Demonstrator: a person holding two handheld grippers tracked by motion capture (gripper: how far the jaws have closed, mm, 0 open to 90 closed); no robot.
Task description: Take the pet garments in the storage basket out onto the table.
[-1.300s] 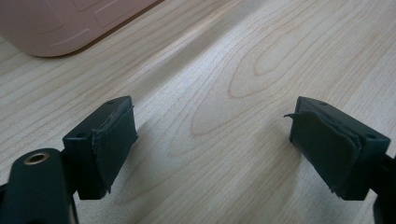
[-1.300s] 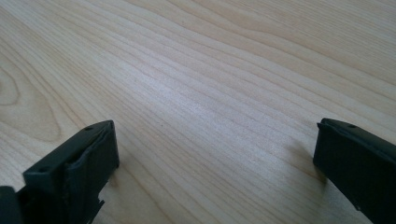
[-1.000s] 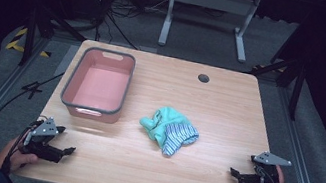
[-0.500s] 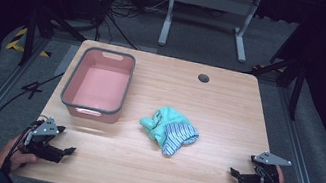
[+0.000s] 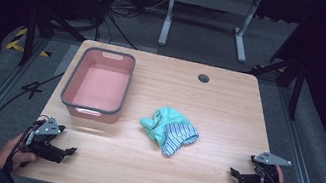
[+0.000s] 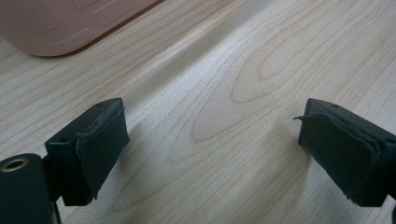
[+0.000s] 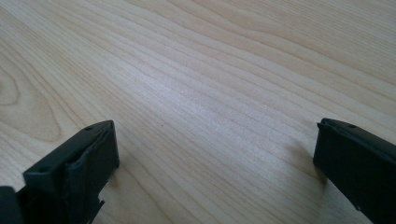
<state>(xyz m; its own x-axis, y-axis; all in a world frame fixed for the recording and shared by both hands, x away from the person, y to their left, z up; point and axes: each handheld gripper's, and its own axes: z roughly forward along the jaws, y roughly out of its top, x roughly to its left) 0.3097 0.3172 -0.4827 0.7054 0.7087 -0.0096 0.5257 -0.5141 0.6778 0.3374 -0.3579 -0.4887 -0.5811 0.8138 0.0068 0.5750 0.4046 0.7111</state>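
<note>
Left tongs (image 5: 70, 150) and right tongs (image 5: 233, 173) rest low in the hands, jaws spread wide.

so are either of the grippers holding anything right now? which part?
Nothing held. The left gripper and right gripper both have jaws wide apart over bare table; the cloth bundle lies untouched mid-table.

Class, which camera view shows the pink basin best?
The high view: the whole pink basin shows, rim and inside, on the table's left half. The left gripper view catches just one rounded corner. The right gripper view looks at bare wood.
</note>
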